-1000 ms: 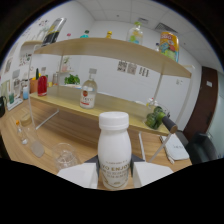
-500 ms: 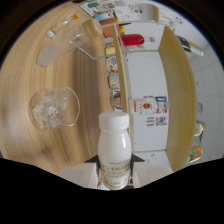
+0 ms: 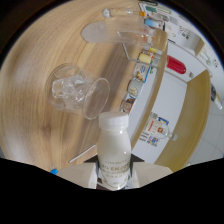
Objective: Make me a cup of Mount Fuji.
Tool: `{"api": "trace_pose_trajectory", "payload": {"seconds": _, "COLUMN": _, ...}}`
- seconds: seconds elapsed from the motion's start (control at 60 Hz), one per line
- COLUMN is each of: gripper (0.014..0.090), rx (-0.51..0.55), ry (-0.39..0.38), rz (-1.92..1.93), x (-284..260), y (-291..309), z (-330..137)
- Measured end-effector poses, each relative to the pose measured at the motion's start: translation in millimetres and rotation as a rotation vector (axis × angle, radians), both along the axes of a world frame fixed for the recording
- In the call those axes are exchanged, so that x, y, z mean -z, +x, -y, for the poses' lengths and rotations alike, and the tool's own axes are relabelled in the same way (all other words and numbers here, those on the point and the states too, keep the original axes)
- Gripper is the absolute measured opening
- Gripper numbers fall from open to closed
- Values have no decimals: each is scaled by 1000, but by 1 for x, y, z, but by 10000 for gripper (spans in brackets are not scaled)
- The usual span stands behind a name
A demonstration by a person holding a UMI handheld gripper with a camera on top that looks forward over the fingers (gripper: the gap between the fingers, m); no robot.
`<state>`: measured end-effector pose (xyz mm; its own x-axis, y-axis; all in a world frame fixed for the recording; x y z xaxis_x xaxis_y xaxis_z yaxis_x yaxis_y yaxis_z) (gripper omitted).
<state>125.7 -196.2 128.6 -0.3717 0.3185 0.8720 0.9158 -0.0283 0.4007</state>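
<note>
My view is tipped sideways over the light wood-grain table. Beyond it a pale wooden shelf unit runs along a white wall, its boards crowded with small bottles and packets.

The white bottle carries a label with lettering too small to read.

Iced glass just ahead, bare table beyond.

Milk bottle base — hidden behind tool
</note>
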Motion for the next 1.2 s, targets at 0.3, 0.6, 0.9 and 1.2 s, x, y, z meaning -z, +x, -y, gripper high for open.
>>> {"api": "trace_pose_trajectory", "payload": {"seconds": 0.3, "gripper": 487, "rx": 70, "ry": 75, "rz": -797, "x": -57, "y": -22, "z": 12}}
{"api": "trace_pose_trajectory", "payload": {"seconds": 0.6, "gripper": 489, "rx": 322, "ry": 37, "rz": -1713, "x": -25, "y": -4, "z": 7}}
{"api": "trace_pose_trajectory", "payload": {"seconds": 0.9, "gripper": 487, "rx": 493, "ry": -97, "rz": -1904, "x": 65, "y": 6, "z": 2}}
{"api": "trace_pose_trajectory", "payload": {"seconds": 1.2, "gripper": 502, "rx": 488, "ry": -103, "rz": -1891, "x": 75, "y": 12, "z": 18}}
